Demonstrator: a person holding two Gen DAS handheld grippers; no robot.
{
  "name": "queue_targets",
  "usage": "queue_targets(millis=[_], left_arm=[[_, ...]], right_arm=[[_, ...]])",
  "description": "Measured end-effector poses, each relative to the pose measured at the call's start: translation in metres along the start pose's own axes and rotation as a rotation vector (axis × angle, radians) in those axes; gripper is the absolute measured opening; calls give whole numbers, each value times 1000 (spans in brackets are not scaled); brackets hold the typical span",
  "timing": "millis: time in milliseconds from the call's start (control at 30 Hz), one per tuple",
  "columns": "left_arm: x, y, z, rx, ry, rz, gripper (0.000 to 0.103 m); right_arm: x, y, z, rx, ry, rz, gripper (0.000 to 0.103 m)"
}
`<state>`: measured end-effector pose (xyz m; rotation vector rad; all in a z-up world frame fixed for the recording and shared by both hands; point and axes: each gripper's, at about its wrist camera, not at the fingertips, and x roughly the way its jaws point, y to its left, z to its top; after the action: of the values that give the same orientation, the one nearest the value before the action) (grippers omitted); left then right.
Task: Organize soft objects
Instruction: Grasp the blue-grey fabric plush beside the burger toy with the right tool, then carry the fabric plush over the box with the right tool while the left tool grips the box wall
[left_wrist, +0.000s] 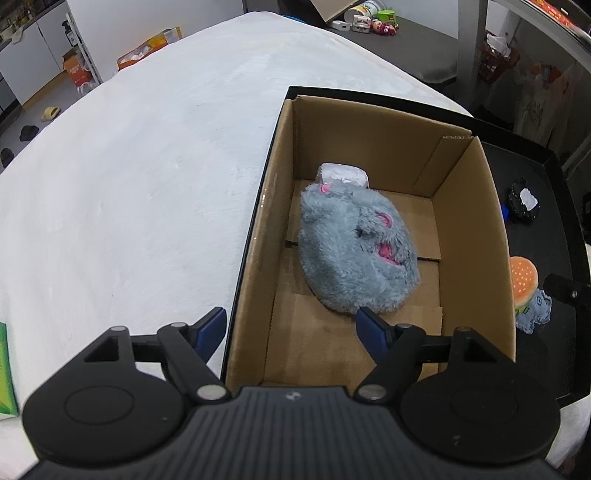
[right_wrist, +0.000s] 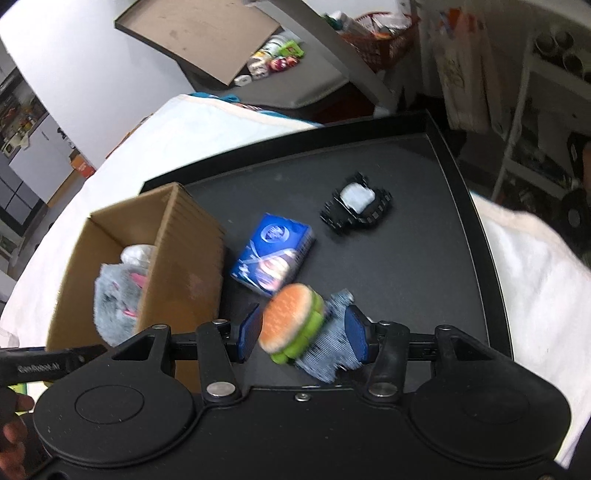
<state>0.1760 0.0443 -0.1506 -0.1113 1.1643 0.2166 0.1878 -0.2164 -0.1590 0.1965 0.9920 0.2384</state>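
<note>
A grey plush toy (left_wrist: 356, 245) with pink marks lies inside the open cardboard box (left_wrist: 476, 236), a small white packet (left_wrist: 343, 174) behind it. My left gripper (left_wrist: 291, 330) is open and empty over the box's near end. In the right wrist view my right gripper (right_wrist: 303, 334) is shut on a burger plush (right_wrist: 291, 326) together with a grey-blue knitted piece (right_wrist: 328, 350), held above the black tray (right_wrist: 424, 258). The burger plush also shows in the left wrist view (left_wrist: 522, 282). The box (right_wrist: 184, 251) with the grey plush (right_wrist: 114, 299) is to the left.
On the black tray lie a blue carton (right_wrist: 271, 254) and a black toy vehicle with a white top (right_wrist: 356, 205). The tray and box rest on a white fuzzy cover (left_wrist: 129, 184). A green packet (left_wrist: 5, 373) lies at the left edge. Shelves and clutter stand behind.
</note>
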Motion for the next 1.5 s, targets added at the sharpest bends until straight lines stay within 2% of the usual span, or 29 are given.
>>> queue_targets(millis=[267, 567, 667, 700, 900, 1167, 1500], left_arm=[[2, -10, 1, 30, 7, 30, 76], [7, -19, 4, 49, 16, 56, 76], [8, -20, 4, 56, 17, 61, 76], [8, -20, 5, 58, 17, 63, 76], [8, -20, 7, 51, 19, 68, 76], [2, -18, 7, 48, 10, 52, 76], [-7, -7, 5, 19, -5, 31, 76]], right_arm=[[8, -27, -11, 50, 4, -12, 49], [24, -39, -20, 63, 41, -8, 42], [30, -42, -21, 88, 47, 16, 37], [33, -43, -20, 100, 51, 31, 28], [27, -41, -18, 89, 24, 43, 13], [10, -39, -18, 94, 6, 15, 9], [-13, -21, 0, 41, -49, -8, 9]])
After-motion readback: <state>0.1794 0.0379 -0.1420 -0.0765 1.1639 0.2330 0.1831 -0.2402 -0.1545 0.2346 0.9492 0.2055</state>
